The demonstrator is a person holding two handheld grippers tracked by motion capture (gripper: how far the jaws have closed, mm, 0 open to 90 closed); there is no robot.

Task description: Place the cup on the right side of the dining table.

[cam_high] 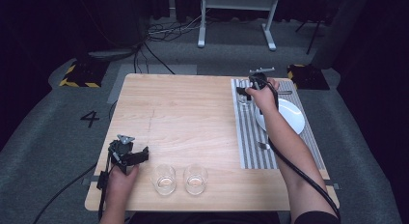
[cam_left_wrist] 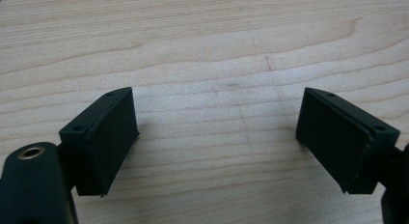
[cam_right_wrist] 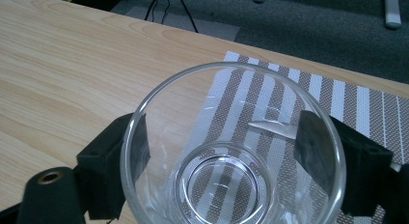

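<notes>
My right gripper (cam_high: 244,92) is shut on a clear drinking glass (cam_high: 245,101) and holds it upright over the far left corner of the striped placemat (cam_high: 251,137). In the right gripper view, the black pads (cam_right_wrist: 115,156) press the glass (cam_right_wrist: 231,151) from both sides, and the mat's stripes show through its base. Whether the glass touches the mat I cannot tell. My left gripper (cam_high: 141,156) stands open near the table's front left, with nothing between its jaws. In the left gripper view, the left gripper (cam_left_wrist: 217,122) has bare wood (cam_left_wrist: 217,50) under it.
Two more empty glasses (cam_high: 164,179) (cam_high: 195,178) stand side by side near the front edge, right of my left gripper. On the placemat lie a white plate (cam_high: 291,115), a spoon (cam_high: 264,146) at its near left and a utensil (cam_high: 284,92) beyond it.
</notes>
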